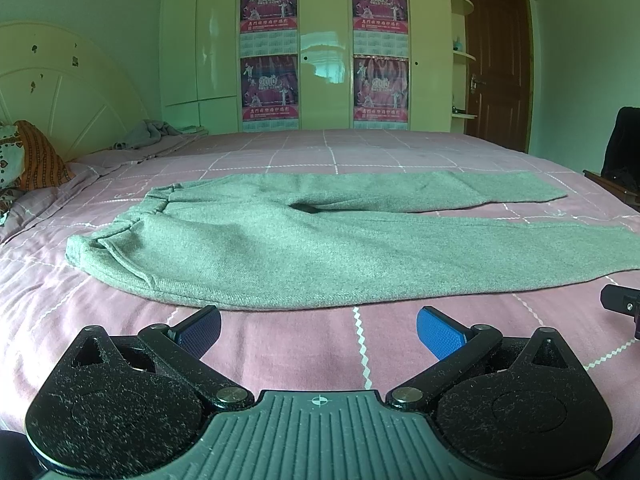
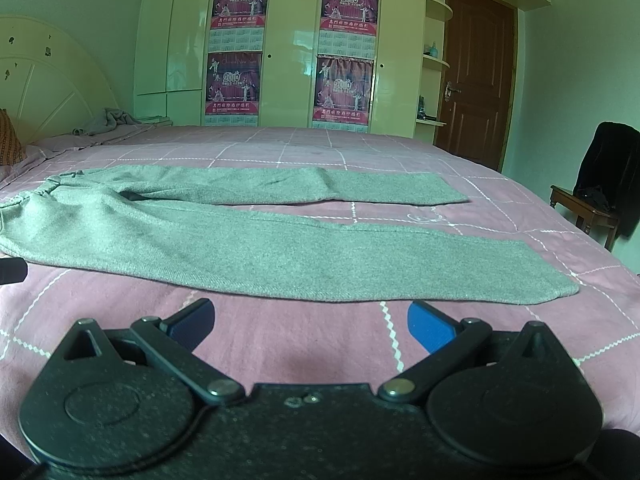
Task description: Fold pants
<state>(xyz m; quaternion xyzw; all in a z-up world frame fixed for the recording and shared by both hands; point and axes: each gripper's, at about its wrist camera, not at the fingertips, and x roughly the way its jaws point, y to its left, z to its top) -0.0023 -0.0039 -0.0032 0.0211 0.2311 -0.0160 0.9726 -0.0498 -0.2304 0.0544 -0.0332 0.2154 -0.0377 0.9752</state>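
The pants (image 1: 280,240) run off the right edge by the near leg. The wardrobe posters' (image 2: 236,80) small words are too tiny to read.

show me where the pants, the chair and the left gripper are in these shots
pants (image 1: 280,248): left wrist view, on the near leg below the crotch.
chair (image 2: 580,204): right wrist view, on the wooden seat edge.
left gripper (image 1: 318,330): left wrist view, midway between the open blue fingertips.

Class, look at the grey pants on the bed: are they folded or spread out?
Spread out. The pants lie flat on the bed, both legs stretched apart, no fold visible.
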